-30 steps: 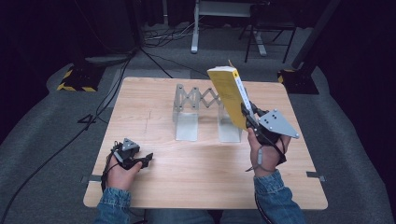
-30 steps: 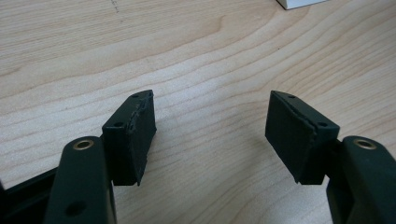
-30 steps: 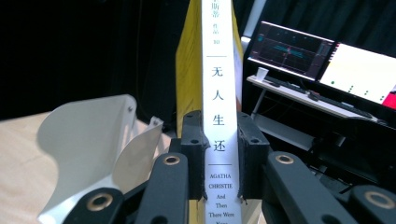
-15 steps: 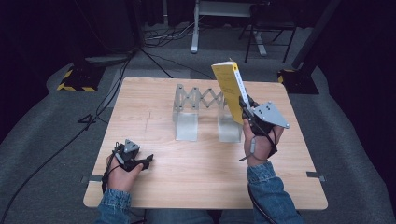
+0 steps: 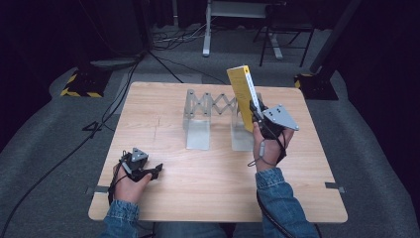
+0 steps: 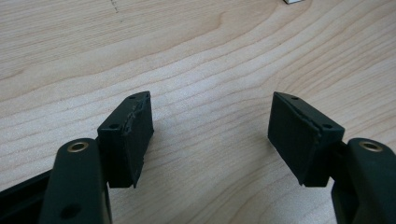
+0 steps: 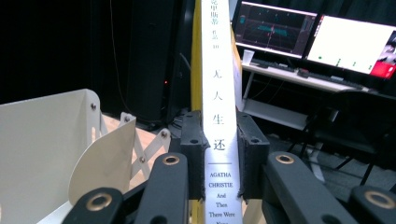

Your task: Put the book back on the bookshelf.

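A yellow book (image 5: 241,95) with a white spine (image 7: 217,98) is held upright and tilted above the right end of a grey expanding book rack (image 5: 210,119). My right gripper (image 5: 258,115) is shut on the book's spine, jaws pressing both covers (image 7: 217,154). The rack's white end plates (image 7: 46,140) show to the left in the right gripper view. My left gripper (image 5: 151,171) rests low over the wooden table (image 5: 173,198) at the front left, open with nothing between its fingers (image 6: 210,135).
The table's far edge borders a dark floor with cables, a yellow-and-black striped base (image 5: 79,84) and a black stand base (image 5: 317,84). Monitors (image 7: 350,42) on a desk glow behind the book in the right gripper view.
My right gripper has carried the book left and slightly nearer to the rack, holding it more upright. The left gripper has stayed in place.
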